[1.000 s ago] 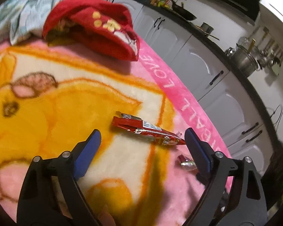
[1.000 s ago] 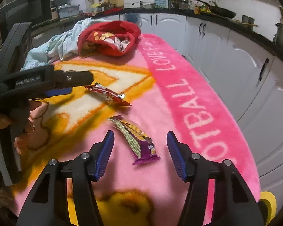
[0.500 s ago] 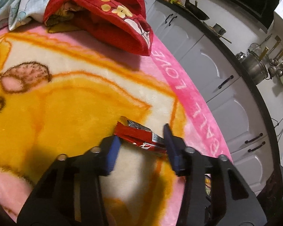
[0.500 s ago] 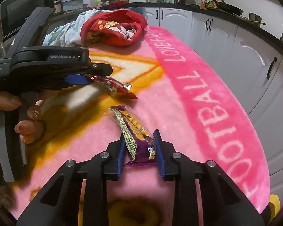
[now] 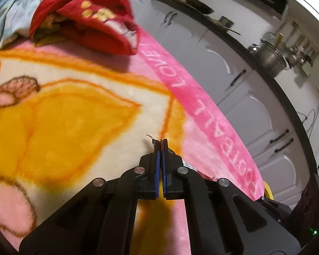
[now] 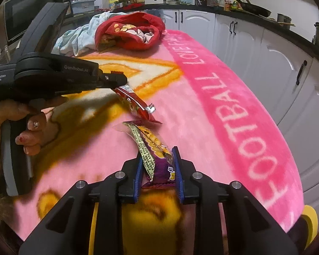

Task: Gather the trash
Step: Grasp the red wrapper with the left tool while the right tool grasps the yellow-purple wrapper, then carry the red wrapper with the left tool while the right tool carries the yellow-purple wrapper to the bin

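Pink and orange fleece blanket [image 5: 78, 114] fills the left wrist view, and the left gripper [image 5: 160, 143] has its blue-padded fingers [image 5: 157, 165] pinched nearly flat together on the thin red foil snack wrapper [image 5: 210, 177] (you only catch a sliver at the tips and a bit poking out to the right of the jaws). A rumpled red cloth [image 5: 89, 21] sits at the far end of the blanket.

Right wrist view: the right gripper [image 6: 158, 157] is clamped around the near end of a purple and yellow snack packet [image 6: 151, 146], whose far end lies on the blanket [image 6: 223, 110]. Over on the left, the left gripper [image 6: 118, 78] grips the red foil snack wrapper [image 6: 136, 104], which slants down toward the blanket, just beyond the purple packet. White cabinets [image 6: 265, 48] run along the right.
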`<state>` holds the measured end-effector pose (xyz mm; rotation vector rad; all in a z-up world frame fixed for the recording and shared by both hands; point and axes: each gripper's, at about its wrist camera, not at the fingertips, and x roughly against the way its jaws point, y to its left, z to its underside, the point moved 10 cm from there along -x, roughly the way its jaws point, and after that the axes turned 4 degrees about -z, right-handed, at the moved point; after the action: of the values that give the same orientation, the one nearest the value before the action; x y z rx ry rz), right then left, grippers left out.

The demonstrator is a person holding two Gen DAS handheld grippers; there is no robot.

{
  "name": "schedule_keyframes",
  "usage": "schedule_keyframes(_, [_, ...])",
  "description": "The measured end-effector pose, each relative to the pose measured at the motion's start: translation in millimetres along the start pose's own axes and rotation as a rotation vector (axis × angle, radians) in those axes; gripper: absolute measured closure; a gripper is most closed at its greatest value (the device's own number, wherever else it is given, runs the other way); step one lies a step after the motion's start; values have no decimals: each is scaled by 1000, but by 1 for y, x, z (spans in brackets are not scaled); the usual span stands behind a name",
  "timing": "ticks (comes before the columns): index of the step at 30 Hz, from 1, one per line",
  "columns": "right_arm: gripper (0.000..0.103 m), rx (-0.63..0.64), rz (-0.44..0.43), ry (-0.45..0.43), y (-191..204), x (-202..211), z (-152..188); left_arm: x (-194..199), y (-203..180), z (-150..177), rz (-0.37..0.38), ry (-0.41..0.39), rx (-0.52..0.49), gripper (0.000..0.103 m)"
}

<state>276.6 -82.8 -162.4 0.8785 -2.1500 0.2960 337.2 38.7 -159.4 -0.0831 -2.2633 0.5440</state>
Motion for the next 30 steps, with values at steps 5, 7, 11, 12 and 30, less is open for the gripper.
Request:
schedule_keyframes(5, [79,-44,12,-35,-13,26,6,13,-24,-1,13,-33,-65,103])
schedule_keyframes(7, [79,-56,19,-48,-18,37,7,18,-35,-2,20,-47,-90,103])
schedule_keyframes(11, [79,-85,38,-84,-31,63,9,28,-59,-2,37,-76,-145,103])
schedule_keyframes(12, [79,-92,45,-95,-35,70,9,31,-67,-2,42,-86,-163,103])
schedule_keyframes(30, [79,-180,146,-210,-77,161,39,55,-171,19,155,-139,-328,103])
